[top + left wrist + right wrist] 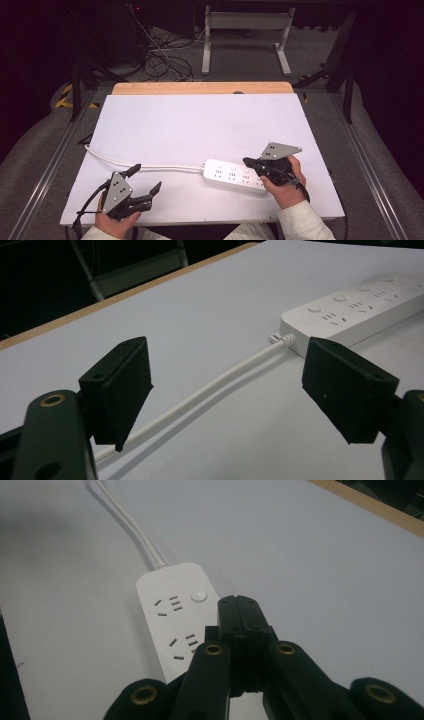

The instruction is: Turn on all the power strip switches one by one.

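A white power strip lies on the white table at the front right, its white cable running left toward the table's left edge. My right gripper hovers over the strip's right part with its jaws pressed together and nothing between them; in the right gripper view its tip sits above the strip, beside a round button. My left gripper stands open near the front left edge, just in front of the cable, with the strip ahead of it.
A wooden strip borders the table's far edge. Beyond it, a white metal frame and tangled cables rest on the grey floor. Metal rails run along both sides of the table.
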